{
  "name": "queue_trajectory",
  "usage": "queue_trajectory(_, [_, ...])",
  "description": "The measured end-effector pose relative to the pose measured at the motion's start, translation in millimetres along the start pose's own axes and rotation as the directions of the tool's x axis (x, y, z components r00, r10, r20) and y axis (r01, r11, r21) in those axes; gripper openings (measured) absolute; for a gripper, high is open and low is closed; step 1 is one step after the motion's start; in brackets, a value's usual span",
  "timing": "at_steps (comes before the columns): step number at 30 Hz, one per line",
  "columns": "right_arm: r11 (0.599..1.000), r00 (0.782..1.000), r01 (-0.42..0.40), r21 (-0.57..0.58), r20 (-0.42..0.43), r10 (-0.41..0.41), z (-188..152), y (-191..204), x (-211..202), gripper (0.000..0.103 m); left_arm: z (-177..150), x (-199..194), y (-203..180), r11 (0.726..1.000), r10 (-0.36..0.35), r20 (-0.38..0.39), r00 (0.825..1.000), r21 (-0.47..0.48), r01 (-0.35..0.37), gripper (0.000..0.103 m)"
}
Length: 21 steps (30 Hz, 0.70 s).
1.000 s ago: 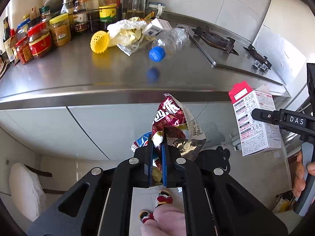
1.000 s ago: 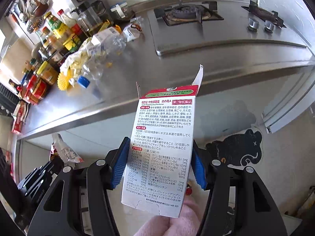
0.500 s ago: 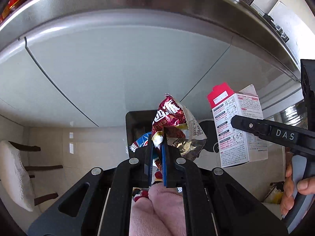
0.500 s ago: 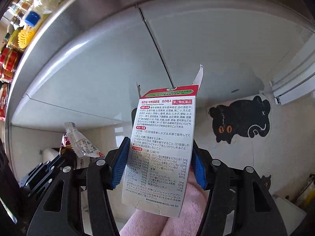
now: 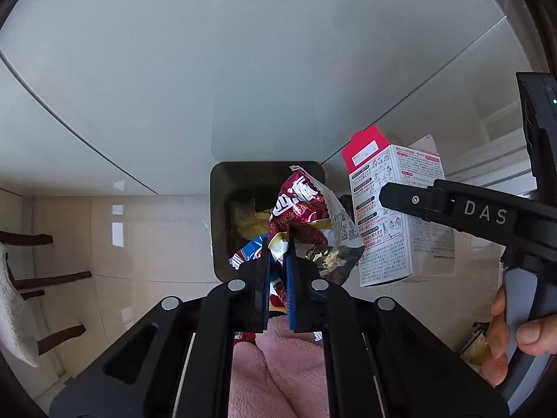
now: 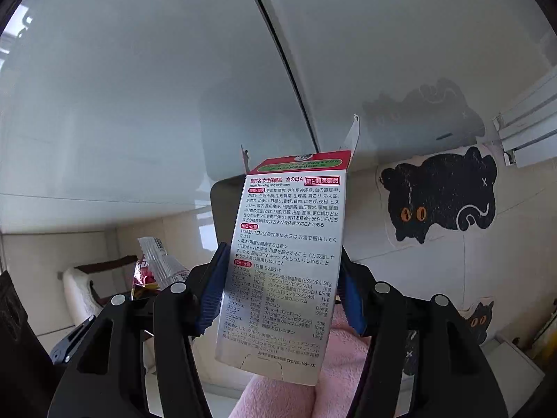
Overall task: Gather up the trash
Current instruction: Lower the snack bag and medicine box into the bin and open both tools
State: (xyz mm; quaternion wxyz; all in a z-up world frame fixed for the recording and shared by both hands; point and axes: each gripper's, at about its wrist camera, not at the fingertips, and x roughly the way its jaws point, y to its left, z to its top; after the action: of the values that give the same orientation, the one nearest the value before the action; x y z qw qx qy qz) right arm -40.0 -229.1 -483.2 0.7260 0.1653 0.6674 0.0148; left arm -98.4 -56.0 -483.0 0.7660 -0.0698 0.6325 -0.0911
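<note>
My left gripper (image 5: 277,244) is shut on a crumpled red snack wrapper (image 5: 302,205) and holds it above a dark square trash bin (image 5: 219,216) on the floor, which has other wrappers inside. My right gripper (image 6: 280,271) is shut on a white and red medicine box (image 6: 285,264) with an open top flap. In the left wrist view that box (image 5: 400,216) hangs just right of the bin. In the right wrist view the bin (image 6: 224,205) is mostly hidden behind the box, and the wrapper (image 6: 156,268) shows at lower left.
White cabinet doors (image 5: 174,69) fill the upper view. A black cat mat (image 6: 438,195) lies on the tiled floor to the right of the bin. A chair with a white cushion (image 5: 14,299) stands at the far left. My pink slippers (image 5: 278,365) are below the grippers.
Both grippers have dropped from counter height down toward the floor, still holding the wrapper and the box. The counter has left view and the bin has come into view beneath them.
</note>
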Motion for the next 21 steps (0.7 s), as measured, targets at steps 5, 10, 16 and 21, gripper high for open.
queue_trajectory(5, [1.000, 0.999, 0.008, -0.001, -0.032, -0.008, 1.4, 1.9, 25.2, 0.059, 7.9, 19.2, 8.9, 0.999, -0.012, -0.017, 1.000, -0.044, 0.011, 0.006])
queue_trajectory(10, [1.000, 0.999, -0.009, 0.017, -0.047, 0.010, 2.5, 4.3, 34.7, 0.062, 9.9, 25.3, 13.2, 0.999, -0.012, -0.037, 0.999, -0.038, 0.011, 0.006])
queue_trajectory(16, [0.998, 0.998, -0.027, 0.056, -0.061, 0.030, 10.1, 1.8, 41.0, 0.067, 12.5, 22.4, 12.9, 0.999, -0.026, -0.039, 0.999, -0.035, 0.025, 0.016])
queue_trajectory(21, [0.998, 0.997, -0.037, 0.049, -0.065, 0.041, 15.0, 7.5, 40.7, 0.068, 12.5, 20.3, 11.6, 0.998, -0.040, -0.036, 0.999, -0.045, 0.039, 0.033])
